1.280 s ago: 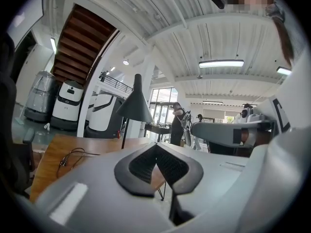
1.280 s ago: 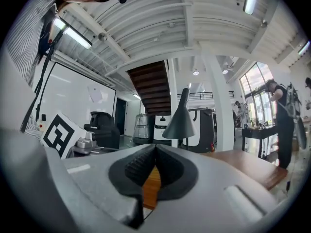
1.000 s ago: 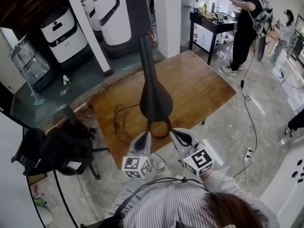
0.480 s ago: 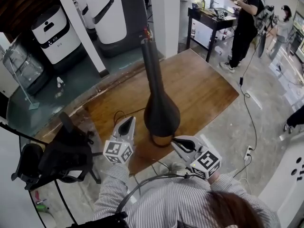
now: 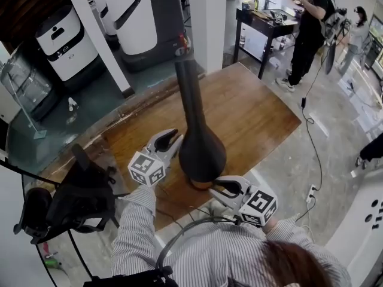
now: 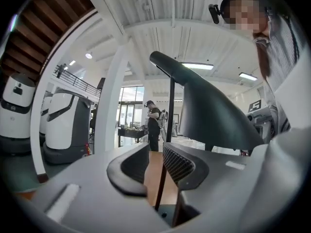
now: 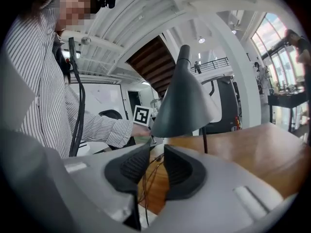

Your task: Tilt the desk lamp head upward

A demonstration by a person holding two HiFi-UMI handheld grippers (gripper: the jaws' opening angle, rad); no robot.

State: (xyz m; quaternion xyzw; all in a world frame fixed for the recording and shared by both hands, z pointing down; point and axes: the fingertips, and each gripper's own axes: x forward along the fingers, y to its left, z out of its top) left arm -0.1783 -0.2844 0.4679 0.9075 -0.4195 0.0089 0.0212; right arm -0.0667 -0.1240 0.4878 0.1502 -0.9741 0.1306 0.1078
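The black desk lamp stands on the wooden table (image 5: pixel 257 112). Its cone-shaped head (image 5: pixel 202 151) hangs from a long neck (image 5: pixel 188 94) and is seen from above in the head view. My left gripper (image 5: pixel 170 137) is just left of the head, apart from it. Its jaws are opening, and only the thin lamp stem shows far behind the gap. In the left gripper view the head (image 6: pixel 214 110) looms above and right of the gripper (image 6: pixel 155 152). My right gripper (image 5: pixel 222 187) sits below the head's near rim. In its own view the gripper (image 7: pixel 156 154) stands slightly open and empty under the head (image 7: pixel 184 103).
A black office chair (image 5: pixel 78 196) stands left of the table. White robot units (image 5: pixel 131 17) and a pillar (image 5: pixel 209 17) are behind it. Two people (image 5: pixel 311 23) stand by a dark side table (image 5: pixel 266 23) at the back right. Thin cables (image 7: pixel 148 178) lie on the tabletop.
My left gripper has swung from under the lamp head out to its left and risen, and its jaws have parted. The right gripper has dropped slightly toward the lower right.
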